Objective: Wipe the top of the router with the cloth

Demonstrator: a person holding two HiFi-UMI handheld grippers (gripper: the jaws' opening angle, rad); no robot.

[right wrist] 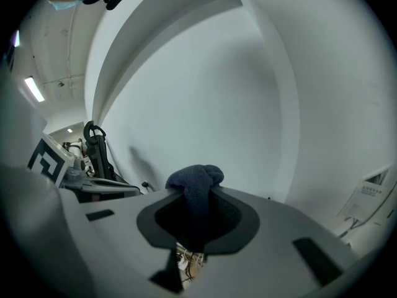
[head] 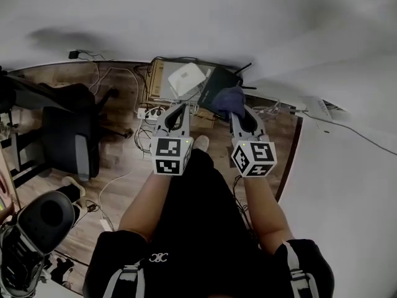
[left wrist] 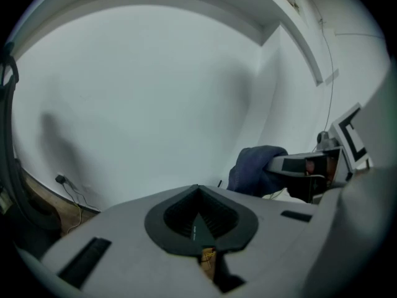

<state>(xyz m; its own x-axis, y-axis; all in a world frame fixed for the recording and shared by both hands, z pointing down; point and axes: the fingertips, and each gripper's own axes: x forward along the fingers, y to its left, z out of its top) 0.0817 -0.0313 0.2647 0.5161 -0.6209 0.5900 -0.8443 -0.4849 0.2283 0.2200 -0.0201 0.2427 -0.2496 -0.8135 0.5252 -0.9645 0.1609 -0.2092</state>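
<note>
Your right gripper [head: 239,115] pinches the dark blue cloth [head: 230,99] between its jaws, right at the near edge of the black router [head: 213,84] by the wall; you cannot tell whether they touch. Your left gripper [head: 177,112] hangs beside it, jaws pressed together on nothing.

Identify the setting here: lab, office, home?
Probably a home or small office corner, seen at floor level: wood floor, a black office chair, and a power strip with tangled cables near a black router by the white wall.
</note>
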